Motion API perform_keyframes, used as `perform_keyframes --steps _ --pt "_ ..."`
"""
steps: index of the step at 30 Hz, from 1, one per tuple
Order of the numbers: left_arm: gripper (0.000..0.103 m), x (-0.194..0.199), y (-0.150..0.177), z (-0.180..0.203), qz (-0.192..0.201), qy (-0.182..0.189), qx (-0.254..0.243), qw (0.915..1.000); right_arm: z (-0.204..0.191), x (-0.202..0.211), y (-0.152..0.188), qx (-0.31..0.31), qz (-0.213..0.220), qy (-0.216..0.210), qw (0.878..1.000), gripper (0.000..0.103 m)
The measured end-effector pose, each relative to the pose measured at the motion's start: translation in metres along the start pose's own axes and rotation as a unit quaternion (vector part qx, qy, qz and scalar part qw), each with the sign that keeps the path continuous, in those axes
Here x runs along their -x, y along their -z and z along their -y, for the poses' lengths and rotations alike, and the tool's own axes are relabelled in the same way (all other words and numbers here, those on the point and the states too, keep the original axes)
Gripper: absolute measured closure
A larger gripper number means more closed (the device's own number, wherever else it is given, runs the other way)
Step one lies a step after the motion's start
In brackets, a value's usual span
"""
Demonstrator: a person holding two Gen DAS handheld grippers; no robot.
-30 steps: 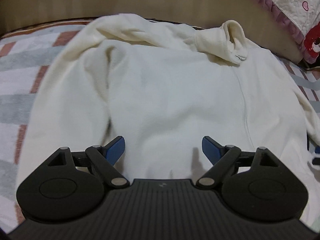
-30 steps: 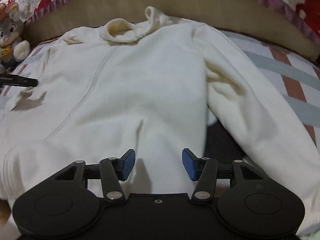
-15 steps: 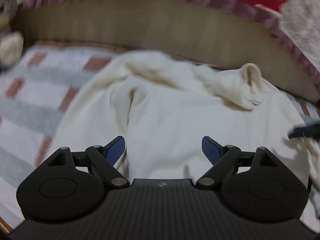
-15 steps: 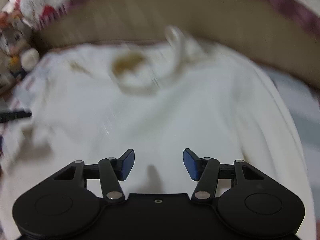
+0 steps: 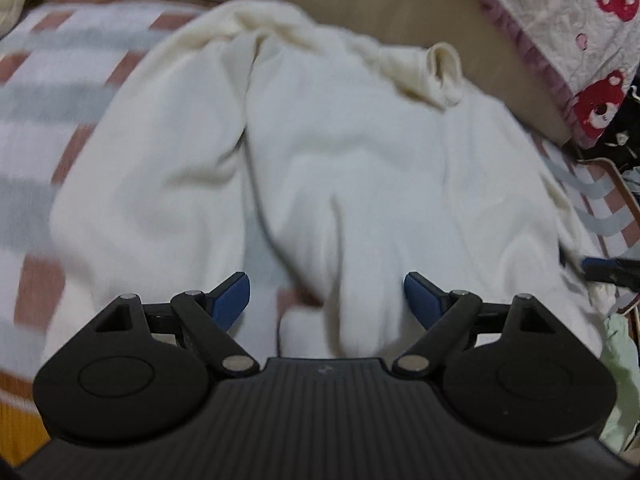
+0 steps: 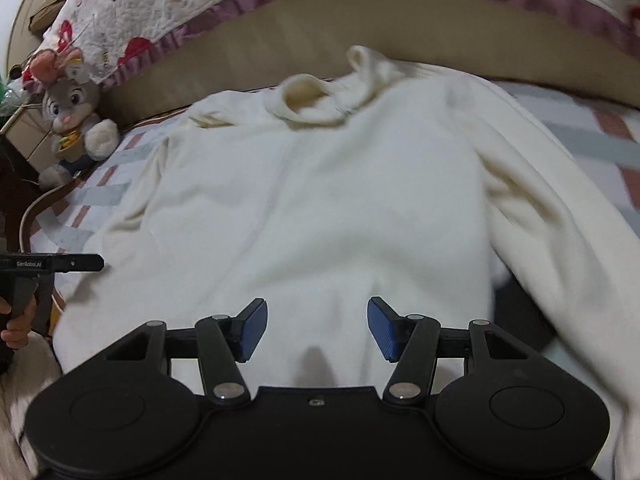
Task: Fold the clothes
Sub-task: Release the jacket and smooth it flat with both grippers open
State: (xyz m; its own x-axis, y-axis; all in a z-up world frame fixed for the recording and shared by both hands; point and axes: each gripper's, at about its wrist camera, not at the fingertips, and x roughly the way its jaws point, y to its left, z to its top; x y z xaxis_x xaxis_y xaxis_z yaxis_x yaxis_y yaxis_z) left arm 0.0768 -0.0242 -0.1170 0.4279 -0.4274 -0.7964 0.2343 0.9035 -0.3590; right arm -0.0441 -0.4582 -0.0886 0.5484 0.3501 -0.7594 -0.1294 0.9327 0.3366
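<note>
Two grippers report to me, both released: left gripper (image 5: 326, 298) has its jaws spread wide over the hem zone, right gripper (image 6: 317, 326) likewise spread, and neither clamps any fabric

1. Nearest, at 6 o'clock in each wrist view, the lower body of the cream sweater (image 6: 320, 208) lies just ahead of the blue pads (image 5: 232, 294). A raised crease runs up from the hem between the left jaws

2. Change over the last second: both views swung and blurred, then settled. The left view now frames more of the near sleeve (image 5: 160, 184) at 9 o'clock, with a strip of checked bedsheet (image 5: 48, 112) showing between sleeve and body. I judge this as repositioning, not folding; the garment lies spread, unfolded

3. Mid-range, the other sleeve (image 6: 560, 216) trails to 4 o'clock in the right view

4. Farthest, at 12 o'clock, the collar (image 6: 316, 100) rests by the headboard (image 6: 440, 32); a plush rabbit (image 6: 74, 116) sits at 10 o'clock
</note>
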Motion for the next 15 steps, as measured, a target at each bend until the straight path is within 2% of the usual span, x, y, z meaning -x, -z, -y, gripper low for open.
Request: perform_keyframes --steps 3,6,9,15 --pt "0.019 0.002 0.01 -0.001 -0.008 0.016 0.025 0.9995 0.0 0.022 0.026 0.011 -0.004 0.013 1.0 0.042" --pt "0.019 0.011 0.02 0.008 -0.007 0.021 0.024 0.9995 0.005 0.041 0.043 0.024 -0.006 0.017 1.0 0.04" --pt "0.019 0.018 0.026 0.014 -0.007 0.006 0.025 0.9996 0.021 0.041 0.059 0.004 -0.008 0.01 1.0 0.035" --pt "0.018 0.016 0.038 0.012 -0.015 -0.019 0.044 0.9987 0.056 0.04 0.091 -0.039 -0.013 -0.005 0.999 0.034"
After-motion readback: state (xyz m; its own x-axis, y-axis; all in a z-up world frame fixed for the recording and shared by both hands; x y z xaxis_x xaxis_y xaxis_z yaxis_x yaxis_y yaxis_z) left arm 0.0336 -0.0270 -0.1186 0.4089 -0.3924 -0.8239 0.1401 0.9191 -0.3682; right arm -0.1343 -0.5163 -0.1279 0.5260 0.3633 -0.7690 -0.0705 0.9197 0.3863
